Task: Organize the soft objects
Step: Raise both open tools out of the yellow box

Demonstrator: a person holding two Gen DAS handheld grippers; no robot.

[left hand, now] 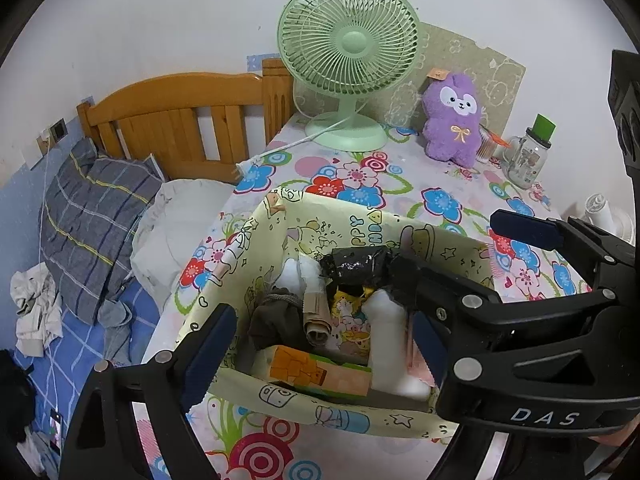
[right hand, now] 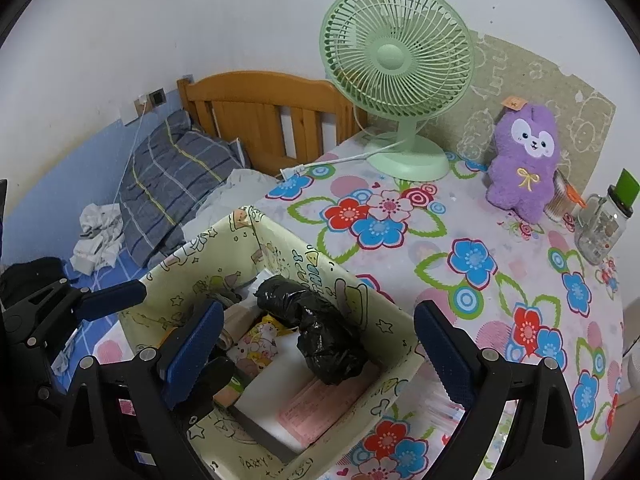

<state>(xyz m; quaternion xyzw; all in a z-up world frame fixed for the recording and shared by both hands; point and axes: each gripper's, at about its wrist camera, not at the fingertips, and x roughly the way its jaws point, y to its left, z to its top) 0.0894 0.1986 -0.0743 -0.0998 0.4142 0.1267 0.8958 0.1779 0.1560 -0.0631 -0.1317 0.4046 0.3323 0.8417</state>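
Note:
A pale yellow cartoon-print fabric box (left hand: 304,216) (right hand: 280,248) stands on the floral tablecloth. In it lie a crumpled black plastic bag (left hand: 356,268) (right hand: 320,332), white foam pieces, an olive cloth (left hand: 276,312), a carton (left hand: 320,372) and a pink sheet (right hand: 320,404). My right gripper (right hand: 320,360) is open astride the bag, its pads clear of it and one finger outside the box wall. My left gripper (left hand: 320,348) is open over the box's near side, holding nothing; its right finger is mostly hidden behind the right gripper (left hand: 452,248). A purple plush (left hand: 454,120) (right hand: 520,164) sits upright at the back.
A green desk fan (left hand: 348,60) (right hand: 396,64) stands behind the box, its cord trailing left. A glass jar with a green lid (left hand: 528,152) (right hand: 604,224) is at the right. Left of the table lie a bed with a plaid pillow (left hand: 92,216) and a wooden headboard (left hand: 180,120).

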